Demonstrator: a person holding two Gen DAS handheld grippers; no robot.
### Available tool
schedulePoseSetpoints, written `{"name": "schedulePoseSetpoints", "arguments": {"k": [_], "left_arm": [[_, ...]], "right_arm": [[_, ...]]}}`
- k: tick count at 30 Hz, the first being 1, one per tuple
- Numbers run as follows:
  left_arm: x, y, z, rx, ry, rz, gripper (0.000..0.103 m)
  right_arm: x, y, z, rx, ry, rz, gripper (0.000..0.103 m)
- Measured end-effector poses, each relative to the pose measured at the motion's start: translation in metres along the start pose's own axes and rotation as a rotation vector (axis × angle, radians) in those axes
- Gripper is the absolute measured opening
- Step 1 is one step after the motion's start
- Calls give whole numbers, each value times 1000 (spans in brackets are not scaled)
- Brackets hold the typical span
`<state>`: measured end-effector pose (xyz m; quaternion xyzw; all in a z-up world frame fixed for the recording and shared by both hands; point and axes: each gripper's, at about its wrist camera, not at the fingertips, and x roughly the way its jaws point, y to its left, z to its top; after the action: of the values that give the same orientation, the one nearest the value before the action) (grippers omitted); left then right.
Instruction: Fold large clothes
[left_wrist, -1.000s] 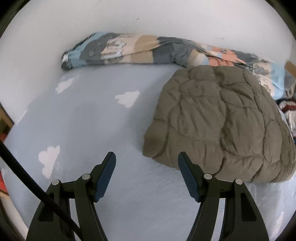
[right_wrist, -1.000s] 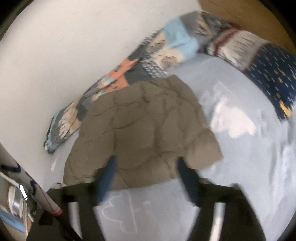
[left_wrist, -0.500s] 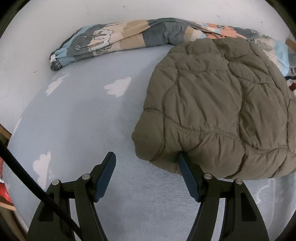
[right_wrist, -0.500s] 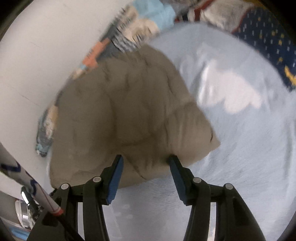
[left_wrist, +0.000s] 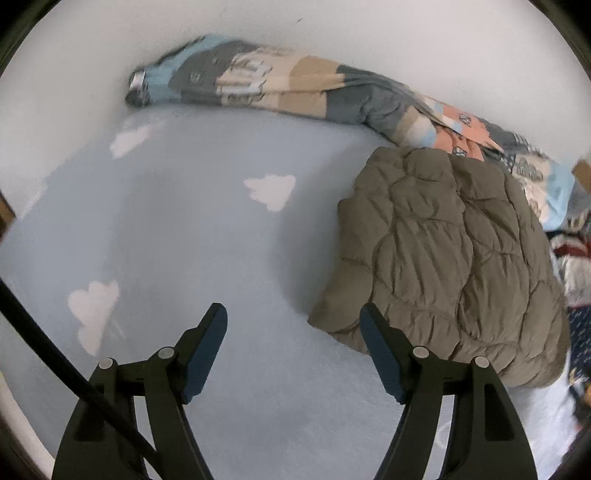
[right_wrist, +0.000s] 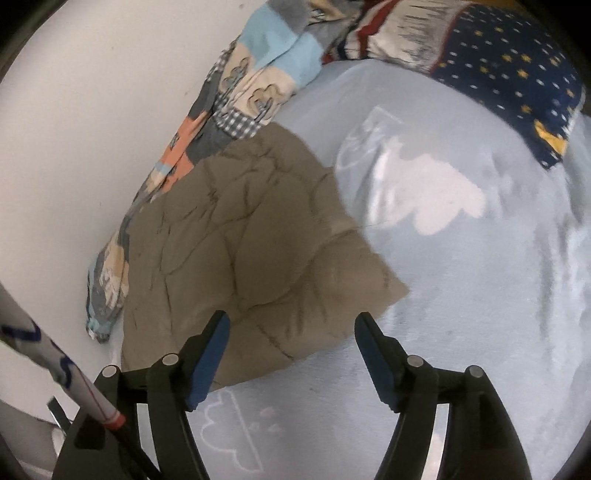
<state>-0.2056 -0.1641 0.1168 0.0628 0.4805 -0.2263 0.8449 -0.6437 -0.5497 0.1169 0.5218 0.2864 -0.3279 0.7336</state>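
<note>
Pale blue bed sheet (left_wrist: 207, 236) with white clouds fills both views, under a white wall. Nearest, the left tool (left_wrist: 293, 325) hangs wide and empty, and the right tool (right_wrist: 291, 332) likewise. Just beyond lies the folded brown jacket (left_wrist: 443, 258), off the left tool's right side but straight ahead of the right tool, which looks nearer. Farther off, a patterned quilt (left_wrist: 295, 88) lines the wall.
</note>
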Motion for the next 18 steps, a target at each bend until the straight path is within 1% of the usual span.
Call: {"name": "schedulePoseSetpoints", "arguments": {"k": [4,6,9,11,13,15,18], "left_arm": [[11,6,-6,-84,63,-57,73],[19,9,-7,-145,101,-107,73],[31,10,-12,-232,144,-173,73],[37,10,-14,-280,153,-200,73],[43,11,-17,-331,151,-210,73],[49,11,-19,-378,134,-220,73],[55,10,-22,-411,119,-251,73]], "right_arm": [[-12,-12,7,39,-17,-10,77],[-14,-17,6,57,-17,0,80],[-14,-29,6,97,-8,15,81],[-11,-36,6,129,0,22,82],[-5,-42,5,166,10,39,82],[2,-49,4,210,19,73,82],[16,-59,3,283,36,124,82]]}}
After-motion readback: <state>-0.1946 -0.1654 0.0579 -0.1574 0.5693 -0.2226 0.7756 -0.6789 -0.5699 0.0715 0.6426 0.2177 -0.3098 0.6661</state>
